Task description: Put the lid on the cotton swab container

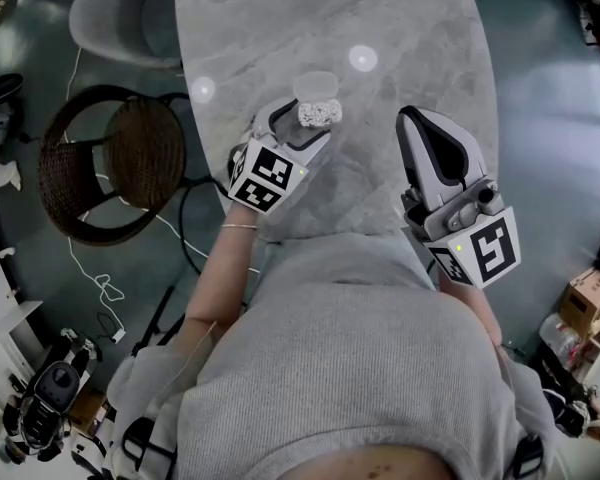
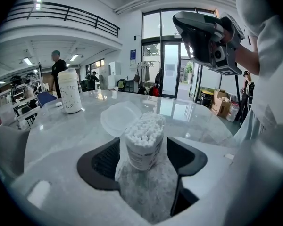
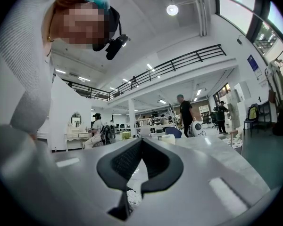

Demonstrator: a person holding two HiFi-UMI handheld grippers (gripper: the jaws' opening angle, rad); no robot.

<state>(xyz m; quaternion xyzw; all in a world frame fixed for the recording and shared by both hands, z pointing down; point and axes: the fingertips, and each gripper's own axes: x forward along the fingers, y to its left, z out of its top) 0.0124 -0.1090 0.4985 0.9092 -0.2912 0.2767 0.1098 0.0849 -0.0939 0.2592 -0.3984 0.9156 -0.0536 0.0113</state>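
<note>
A clear cotton swab container, packed with white swabs, stands upright on the grey marble table. My left gripper is shut on its sides; the head view shows this gripper at the table's near edge with the container at its tips. The translucent round lid lies just behind the container, touching its far side. My right gripper is held level to the right, above the table, shut and empty. It also shows high up in the left gripper view.
A white bottle stands far off on the table. A wicker chair and a grey chair stand left of the table, with cables on the floor. Boxes sit at the right.
</note>
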